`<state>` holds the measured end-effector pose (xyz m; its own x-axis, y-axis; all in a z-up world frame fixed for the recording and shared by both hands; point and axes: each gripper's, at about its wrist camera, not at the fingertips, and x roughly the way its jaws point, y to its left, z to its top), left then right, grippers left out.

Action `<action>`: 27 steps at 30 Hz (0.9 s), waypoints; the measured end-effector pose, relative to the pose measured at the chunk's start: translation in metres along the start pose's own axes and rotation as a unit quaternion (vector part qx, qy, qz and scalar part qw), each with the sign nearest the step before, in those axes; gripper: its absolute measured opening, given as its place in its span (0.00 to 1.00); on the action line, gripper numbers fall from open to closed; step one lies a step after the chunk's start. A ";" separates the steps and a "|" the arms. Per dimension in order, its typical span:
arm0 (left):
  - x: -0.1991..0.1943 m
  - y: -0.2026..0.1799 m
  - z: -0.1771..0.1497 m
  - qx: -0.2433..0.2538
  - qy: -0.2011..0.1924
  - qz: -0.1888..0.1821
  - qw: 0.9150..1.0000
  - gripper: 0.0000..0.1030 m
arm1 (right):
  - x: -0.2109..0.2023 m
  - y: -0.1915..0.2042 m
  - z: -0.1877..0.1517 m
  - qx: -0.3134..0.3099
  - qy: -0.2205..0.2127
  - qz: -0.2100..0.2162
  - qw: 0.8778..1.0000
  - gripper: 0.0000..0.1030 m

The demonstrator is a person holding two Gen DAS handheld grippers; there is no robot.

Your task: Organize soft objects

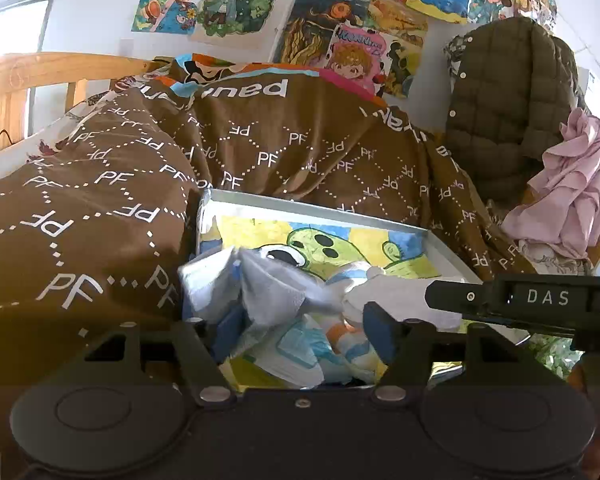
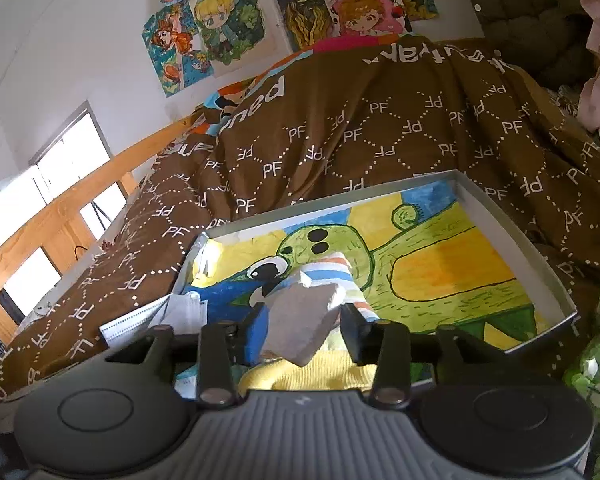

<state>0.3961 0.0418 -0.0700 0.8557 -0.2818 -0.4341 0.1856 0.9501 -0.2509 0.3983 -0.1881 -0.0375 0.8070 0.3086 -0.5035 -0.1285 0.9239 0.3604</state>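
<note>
A shallow white tray [image 1: 324, 206] with a green cartoon drawing on its floor lies on the bed; it also shows in the right wrist view [image 2: 512, 232]. In the left wrist view my left gripper [image 1: 300, 326] stands over a heap of face masks [image 1: 276, 292] at the tray's near end, its jaws apart around crumpled mask fabric. My right gripper [image 2: 300, 322] is shut on a grey sock [image 2: 300, 320] with a striped cuff [image 2: 328, 272], held over the tray. A yellow cloth [image 2: 312, 372] lies below it. The right gripper's black body [image 1: 540, 298] enters at the right.
A brown "PF" blanket [image 1: 100, 184] covers the bed around the tray. A wooden bed rail [image 2: 60, 208] runs along the left. An olive quilted jacket [image 1: 508, 92] and pink cloth [image 1: 572, 188] sit at the right. Green leaves [image 2: 596, 356] are near the tray's right corner.
</note>
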 end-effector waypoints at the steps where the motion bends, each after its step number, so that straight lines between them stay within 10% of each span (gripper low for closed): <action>1: -0.001 -0.001 0.000 0.001 -0.002 -0.001 1.000 0.70 | -0.001 -0.001 0.000 0.001 -0.001 0.001 1.000 0.48; 27: -0.121 -0.052 0.032 -0.028 -0.106 0.043 0.993 0.99 | -0.136 -0.016 0.011 -0.056 -0.143 -0.019 0.988 0.99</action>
<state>0.2986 0.0308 0.0228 0.9506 -0.1597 -0.2660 0.0854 0.9590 -0.2704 0.2967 -0.2472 0.0340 0.9405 0.2117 -0.2658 -0.1453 0.9577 0.2485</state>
